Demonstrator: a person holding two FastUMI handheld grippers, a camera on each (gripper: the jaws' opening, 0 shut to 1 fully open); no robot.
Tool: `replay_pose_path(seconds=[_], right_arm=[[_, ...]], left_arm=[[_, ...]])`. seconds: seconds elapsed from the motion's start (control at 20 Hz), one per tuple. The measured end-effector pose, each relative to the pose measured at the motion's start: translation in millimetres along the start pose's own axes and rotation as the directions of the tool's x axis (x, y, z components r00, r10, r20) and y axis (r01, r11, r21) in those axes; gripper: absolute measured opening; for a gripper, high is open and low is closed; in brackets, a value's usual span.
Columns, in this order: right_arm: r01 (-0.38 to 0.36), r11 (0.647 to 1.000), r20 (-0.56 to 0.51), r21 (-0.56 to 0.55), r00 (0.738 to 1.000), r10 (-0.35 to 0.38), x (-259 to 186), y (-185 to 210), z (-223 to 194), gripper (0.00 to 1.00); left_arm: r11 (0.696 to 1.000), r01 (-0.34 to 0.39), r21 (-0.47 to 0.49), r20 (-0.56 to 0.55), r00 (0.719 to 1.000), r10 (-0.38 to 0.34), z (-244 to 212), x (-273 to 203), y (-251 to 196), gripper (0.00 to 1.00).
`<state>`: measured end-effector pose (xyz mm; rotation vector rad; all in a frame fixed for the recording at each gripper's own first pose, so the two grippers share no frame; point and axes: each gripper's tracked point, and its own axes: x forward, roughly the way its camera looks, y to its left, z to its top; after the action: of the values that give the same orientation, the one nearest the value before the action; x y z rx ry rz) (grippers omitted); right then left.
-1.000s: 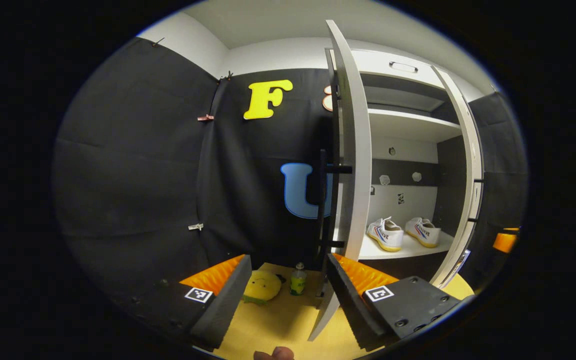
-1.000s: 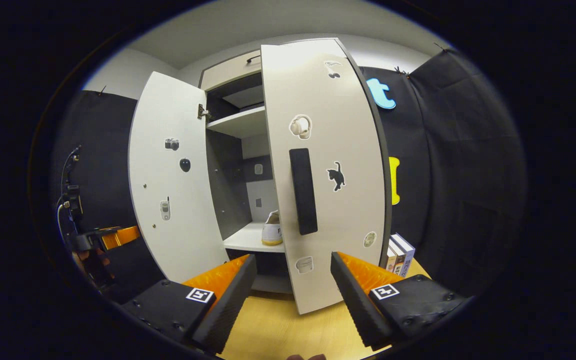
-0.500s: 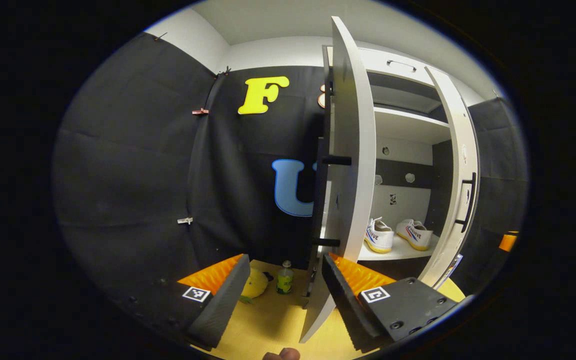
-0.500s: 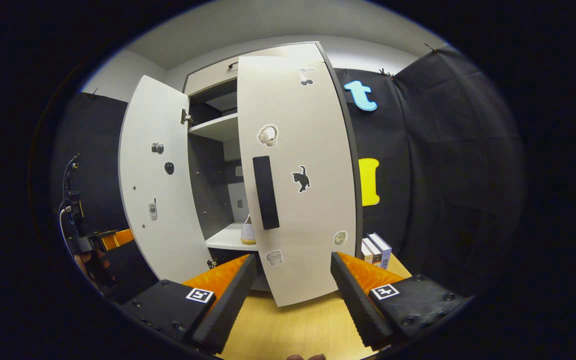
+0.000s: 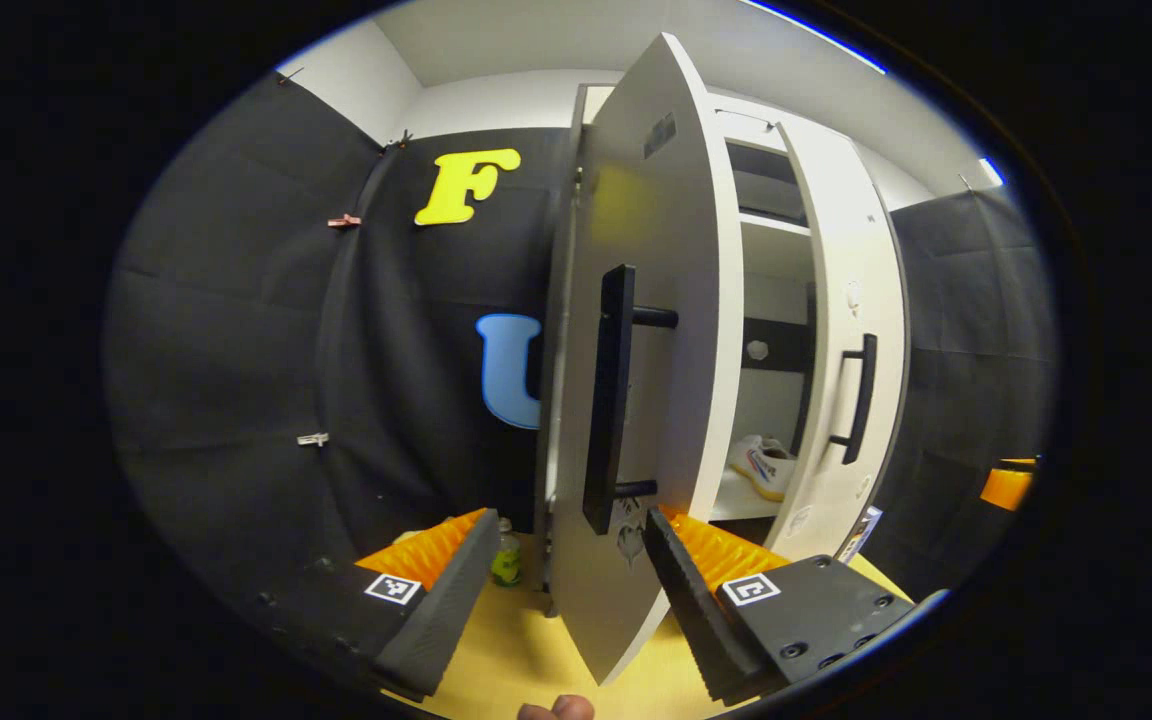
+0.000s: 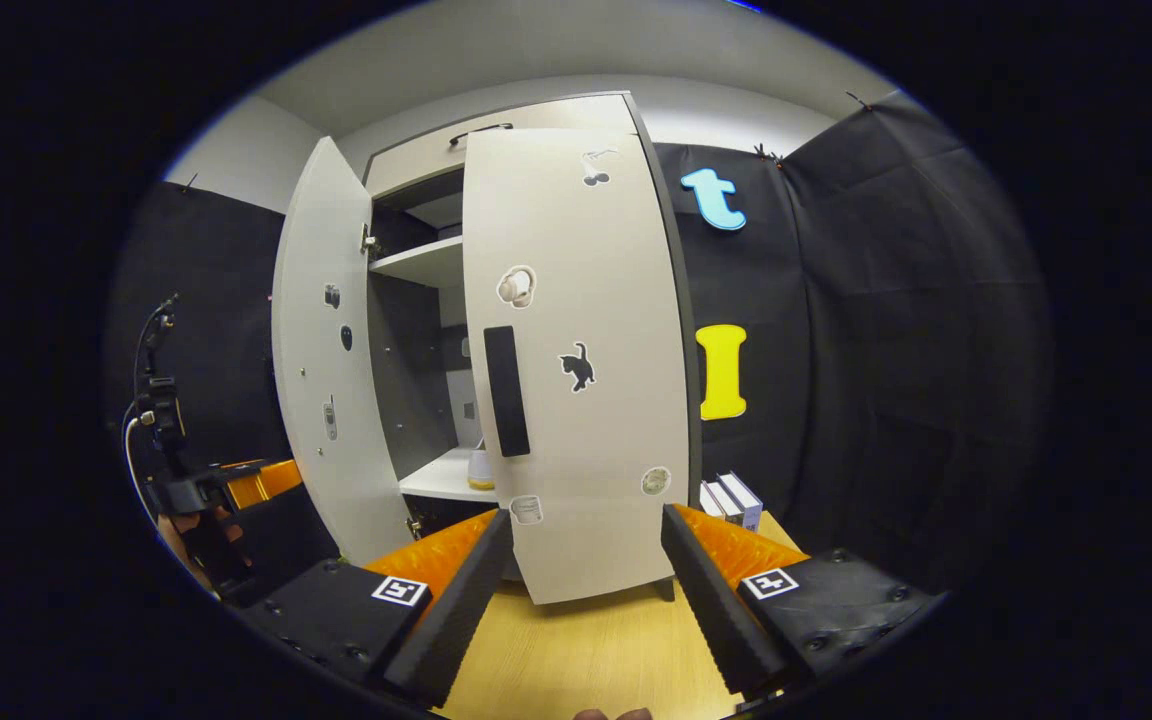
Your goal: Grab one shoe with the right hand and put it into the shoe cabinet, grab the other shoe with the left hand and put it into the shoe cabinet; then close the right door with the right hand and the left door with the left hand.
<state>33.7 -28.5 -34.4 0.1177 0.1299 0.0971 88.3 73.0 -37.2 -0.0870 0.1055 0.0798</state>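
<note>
The left gripper (image 5: pixel 561 580) and right gripper (image 6: pixel 586 590) hang level, jaws wide apart (gripping nothing).

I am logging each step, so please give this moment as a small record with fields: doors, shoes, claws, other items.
left door: half open, left claw open astride its lower edge
right door: nearly shut
right claw: open, empty, facing that door
shoes: white sneaker on cabinet shelf
door handles: black bars
other items: books beside cabinet; green bottle on floor
</note>
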Motion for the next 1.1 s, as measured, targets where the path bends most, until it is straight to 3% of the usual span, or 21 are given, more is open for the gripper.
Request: replay_pose_path(seconds=[0.35, 0.9, 1.1], right_arm=[[0.015, 1.0, 0.002, 0.002, 1.0, -0.015, -5, -18, 5, 0.98], [0.016, 1.0, 0.012, 0.016, 1.0, -0.016, -5, -25, 5, 0.98], [0.018, 1.0, 0.024, 0.014, 1.0, -0.018, -12, -24, 10, 0.98]], left_arm=[[0.995, 0.094, -0.019, -0.026, 0.995, -0.094, -8, 15, -57, 0.94], [0.994, 0.11, 0.003, -0.012, 0.994, -0.109, 1, -2, -67, 0.92], [0.993, 0.114, 0.016, -0.012, 0.993, -0.114, 1, -10, -67, 0.95]])
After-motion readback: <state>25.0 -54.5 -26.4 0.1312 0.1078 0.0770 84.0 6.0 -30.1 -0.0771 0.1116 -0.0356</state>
